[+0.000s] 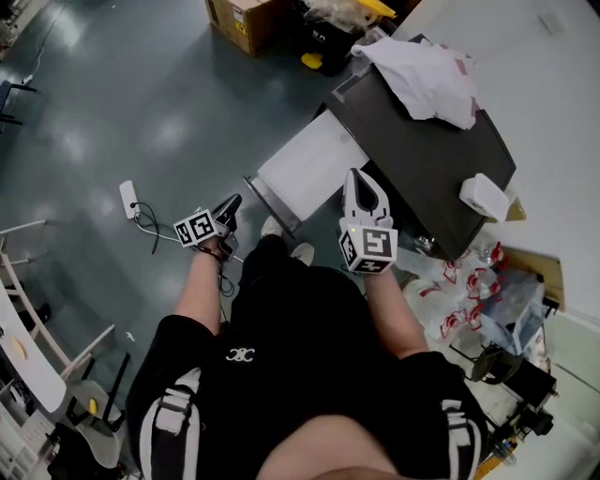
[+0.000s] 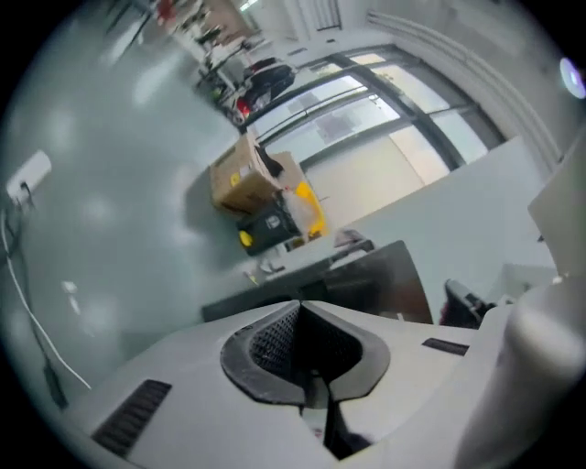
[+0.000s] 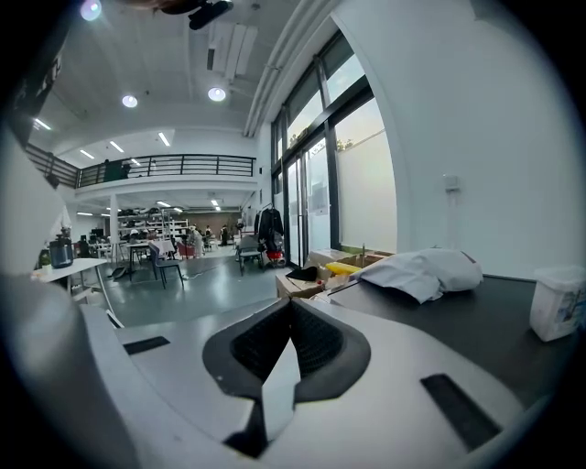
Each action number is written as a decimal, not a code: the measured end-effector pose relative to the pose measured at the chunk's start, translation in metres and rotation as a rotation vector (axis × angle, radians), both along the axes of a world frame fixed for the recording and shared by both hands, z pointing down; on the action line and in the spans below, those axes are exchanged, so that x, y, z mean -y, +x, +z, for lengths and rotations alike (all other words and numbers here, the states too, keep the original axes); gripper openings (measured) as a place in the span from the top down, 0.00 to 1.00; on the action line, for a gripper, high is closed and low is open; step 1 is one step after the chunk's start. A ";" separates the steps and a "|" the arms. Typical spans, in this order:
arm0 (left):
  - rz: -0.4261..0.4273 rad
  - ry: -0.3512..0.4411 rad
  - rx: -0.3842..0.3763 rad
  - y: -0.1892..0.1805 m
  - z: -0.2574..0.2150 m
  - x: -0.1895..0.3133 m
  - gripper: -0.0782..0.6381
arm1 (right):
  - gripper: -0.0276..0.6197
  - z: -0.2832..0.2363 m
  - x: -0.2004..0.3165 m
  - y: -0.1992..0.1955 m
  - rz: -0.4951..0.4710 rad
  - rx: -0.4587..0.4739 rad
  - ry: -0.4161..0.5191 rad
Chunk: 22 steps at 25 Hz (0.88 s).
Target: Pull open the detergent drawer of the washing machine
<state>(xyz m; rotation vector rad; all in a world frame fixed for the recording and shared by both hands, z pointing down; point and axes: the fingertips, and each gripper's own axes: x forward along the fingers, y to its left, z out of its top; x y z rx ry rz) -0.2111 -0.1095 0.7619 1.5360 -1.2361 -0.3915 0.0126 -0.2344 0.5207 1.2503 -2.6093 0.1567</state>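
The washing machine has a dark flat top and stands ahead of me to the right. A white panel with a grey frame juts out from its front toward me; I cannot tell whether it is a drawer or a door. My right gripper, white, hovers at the machine's near edge, shut and empty. My left gripper is lower and to the left, over the floor, apart from the panel. Its jaws meet at the tips with nothing between them.
A crumpled white cloth and a small white tub lie on the machine's top. A power strip with its cable lies on the floor at left. Cardboard box behind; plastic bags at right.
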 end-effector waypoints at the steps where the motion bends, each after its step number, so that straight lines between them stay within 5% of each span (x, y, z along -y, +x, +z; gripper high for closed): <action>1: -0.027 -0.026 0.098 -0.013 -0.002 0.002 0.89 | 0.95 -0.001 0.000 -0.002 -0.004 0.005 0.003; 7: -0.172 0.000 0.532 -0.073 -0.069 0.027 0.89 | 0.95 -0.013 0.004 -0.010 -0.024 0.036 0.024; 12: -0.153 0.092 0.870 -0.079 -0.159 0.049 0.89 | 0.95 -0.029 0.013 -0.014 -0.017 0.071 0.050; 18: -0.126 0.243 1.096 -0.044 -0.265 0.075 0.89 | 0.95 -0.060 0.027 0.000 0.056 0.111 0.114; 22: -0.135 0.356 1.150 -0.007 -0.328 0.088 0.89 | 0.95 -0.085 0.039 0.018 0.117 0.148 0.148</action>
